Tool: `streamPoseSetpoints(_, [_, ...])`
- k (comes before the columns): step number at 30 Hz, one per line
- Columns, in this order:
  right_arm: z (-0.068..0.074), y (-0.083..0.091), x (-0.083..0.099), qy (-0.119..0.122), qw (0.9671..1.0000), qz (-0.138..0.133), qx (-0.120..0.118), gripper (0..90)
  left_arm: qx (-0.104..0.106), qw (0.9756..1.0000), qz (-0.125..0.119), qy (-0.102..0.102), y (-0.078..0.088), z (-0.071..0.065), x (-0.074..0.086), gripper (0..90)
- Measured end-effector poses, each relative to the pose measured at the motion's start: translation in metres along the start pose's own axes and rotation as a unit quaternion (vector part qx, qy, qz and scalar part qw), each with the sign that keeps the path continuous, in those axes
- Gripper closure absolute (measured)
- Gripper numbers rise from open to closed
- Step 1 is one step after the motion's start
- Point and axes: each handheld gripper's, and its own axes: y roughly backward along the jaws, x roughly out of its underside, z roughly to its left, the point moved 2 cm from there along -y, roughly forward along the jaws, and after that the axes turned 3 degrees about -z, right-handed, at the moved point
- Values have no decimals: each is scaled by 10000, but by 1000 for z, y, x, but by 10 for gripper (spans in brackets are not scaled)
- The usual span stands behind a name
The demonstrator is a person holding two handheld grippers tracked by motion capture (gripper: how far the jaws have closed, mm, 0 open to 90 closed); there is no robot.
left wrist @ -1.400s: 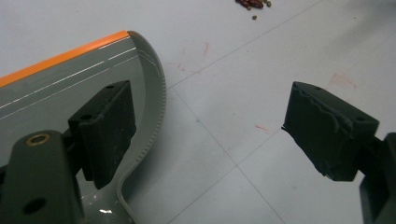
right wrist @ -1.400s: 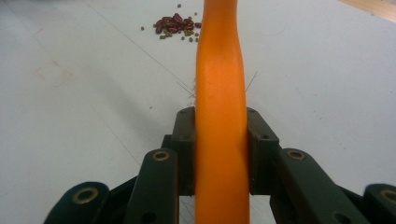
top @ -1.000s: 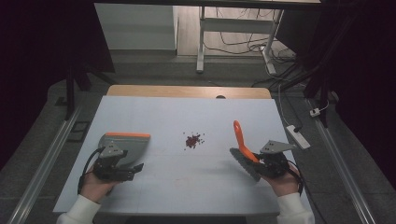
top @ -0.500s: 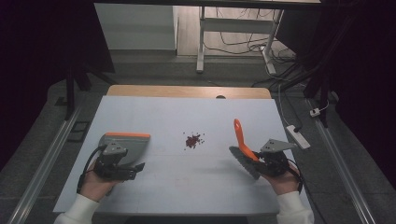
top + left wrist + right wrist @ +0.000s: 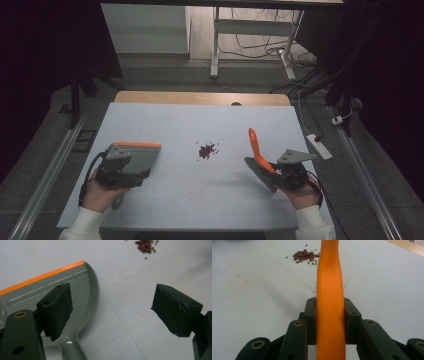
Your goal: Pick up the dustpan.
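The right gripper (image 5: 329, 322) is clamped on the orange handle of a brush (image 5: 329, 290), both jaws pressing its sides. In the right gripper view the handle runs off the top edge and the bristles are out of frame; in the high view the dark brush head (image 5: 260, 174) shows beside that gripper, low on the table's right. The left gripper (image 5: 110, 312) has its jaws wide apart, nothing between them. A grey dustpan (image 5: 82, 287) with an orange edge lies under its left jaw, partly hidden and cut off at the frame's left; whether the jaw touches it is unclear. A small pile of beans (image 5: 206, 150) sits mid-table (image 5: 200, 195), between the two tools, individual beans too small to make out from above.
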Motion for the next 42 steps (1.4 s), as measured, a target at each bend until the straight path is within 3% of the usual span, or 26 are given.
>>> streamPoseSetpoints(7, [-3,1,2,-55,10000,-9,19,704,-335,9992,181,94,0,9,1,181])
streamPoseSetpoints(13, [-4,0,4,-112,9999,3,27,704,-477,9975,451,269,-1,22,11,176])
streamPoseSetpoints(18, [-2,-2,4,-40,10000,40,-21,703,-607,9959,503,440,0,31,20,173])
streamPoseSetpoints(22, [-2,-4,5,-52,10000,62,-31,704,-696,9935,644,629,3,37,28,166])
streamPoseSetpoints(24, [-1,-4,5,-85,9999,87,-31,703,-766,9905,793,828,2,39,35,166])
streamPoseSetpoints(33, [-1,-6,6,-88,9998,156,-20,703,-537,9865,1118,1067,-16,41,47,139])
streamPoseSetpoints(37, [-1,-7,7,-50,9998,184,-20,703,-551,9835,1267,1164,-23,43,51,141])
streamPoseSetpoints(42, [-2,-8,8,-50,9998,191,-11,703,-603,9826,1153,1325,-25,47,53,159])
